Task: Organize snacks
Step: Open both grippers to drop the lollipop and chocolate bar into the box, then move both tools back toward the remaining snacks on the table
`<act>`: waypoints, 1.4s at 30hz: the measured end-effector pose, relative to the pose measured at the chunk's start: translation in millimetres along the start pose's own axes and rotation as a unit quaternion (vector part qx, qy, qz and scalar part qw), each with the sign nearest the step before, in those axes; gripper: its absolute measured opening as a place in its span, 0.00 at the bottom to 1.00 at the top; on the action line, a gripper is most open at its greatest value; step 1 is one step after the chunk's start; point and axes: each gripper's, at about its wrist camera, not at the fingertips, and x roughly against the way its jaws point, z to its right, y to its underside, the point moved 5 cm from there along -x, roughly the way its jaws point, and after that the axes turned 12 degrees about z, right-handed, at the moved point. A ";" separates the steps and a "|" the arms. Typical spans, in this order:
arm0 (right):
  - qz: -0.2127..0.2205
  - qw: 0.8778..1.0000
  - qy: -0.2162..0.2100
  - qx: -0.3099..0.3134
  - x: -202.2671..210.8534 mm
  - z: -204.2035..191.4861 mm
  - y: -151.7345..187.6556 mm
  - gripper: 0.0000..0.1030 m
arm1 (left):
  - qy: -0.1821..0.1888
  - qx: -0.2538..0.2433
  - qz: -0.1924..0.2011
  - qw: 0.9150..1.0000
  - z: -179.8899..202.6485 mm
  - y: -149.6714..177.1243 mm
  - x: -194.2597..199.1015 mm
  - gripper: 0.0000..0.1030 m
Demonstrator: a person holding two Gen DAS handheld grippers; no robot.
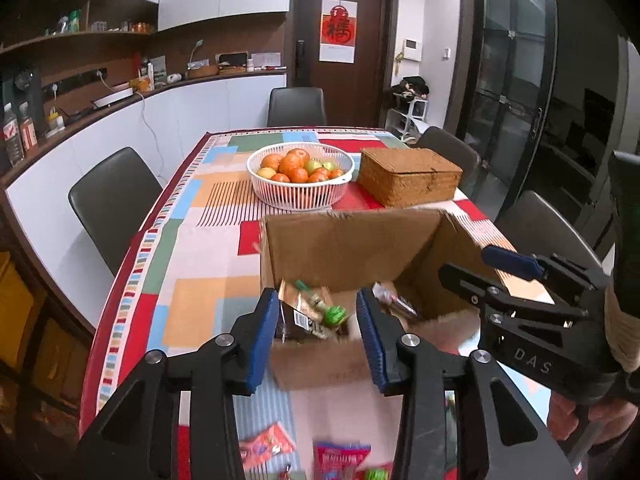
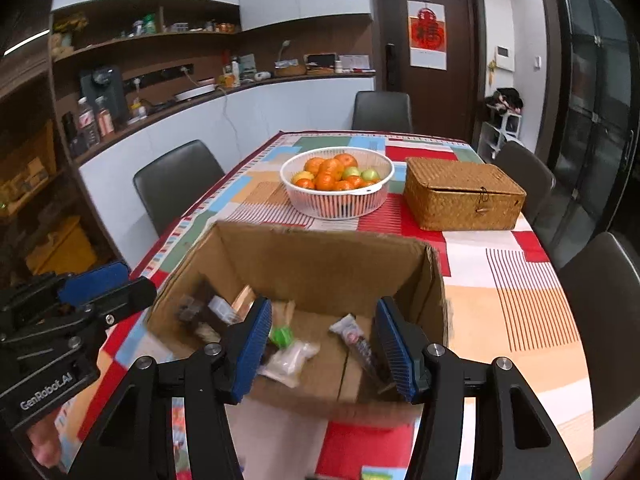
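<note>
Right wrist view | both claws, left gripper (image 1: 318,338) and right gripper (image 2: 322,350), apart, empty over cardboard box (image 2: 320,256) | snack packets (image 2: 290,360) likely light, crinkly, slippery; pinch at sealed edge

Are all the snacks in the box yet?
Not yet. Several snack packets already lie inside the cardboard box. The left gripper and right gripper are open over it, holding nothing. A few packets wait on the tablecloth in front.

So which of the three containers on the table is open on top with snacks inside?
The cardboard box nearest the camera; the white basket holds fruit, the wicker box is lidded.
</note>
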 end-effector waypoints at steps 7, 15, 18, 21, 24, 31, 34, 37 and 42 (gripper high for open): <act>0.009 1.000 -0.012 0.013 34.4 -9.3 24.0 0.54 | 0.005 -0.004 0.016 1.000 5.6 22.8 35.7 0.45; 0.002 1.000 -0.019 -0.009 55.4 -12.3 50.3 0.54 | 0.014 -0.002 0.005 1.000 9.8 51.2 52.1 0.47; -0.008 1.000 -0.022 -0.014 56.5 -13.4 62.0 0.54 | 0.011 -0.006 -0.003 1.000 10.3 61.8 52.2 0.47; -0.014 1.000 -0.015 -0.017 56.3 -12.8 75.9 0.55 | 0.011 -0.004 -0.016 1.000 9.6 74.6 49.0 0.47; -0.029 0.999 -0.011 -0.023 51.8 -12.1 89.4 0.58 | 0.011 -0.002 -0.033 0.999 8.4 88.7 44.5 0.47; -0.056 0.998 -0.001 -0.017 50.9 -11.1 119.9 0.58 | 0.015 0.006 -0.075 0.997 7.0 127.3 35.3 0.47; -0.069 0.998 0.004 -0.011 50.4 -11.2 132.1 0.58 | 0.017 0.009 -0.092 0.996 7.3 141.2 31.0 0.47; -0.084 0.996 0.007 -0.010 50.2 -11.1 142.8 0.58 | 0.018 0.007 -0.103 0.994 8.1 151.6 27.7 0.47; -0.111 0.994 0.011 -0.019 48.2 -6.9 162.6 0.63 | 0.018 0.004 -0.124 0.992 10.2 166.4 19.7 0.47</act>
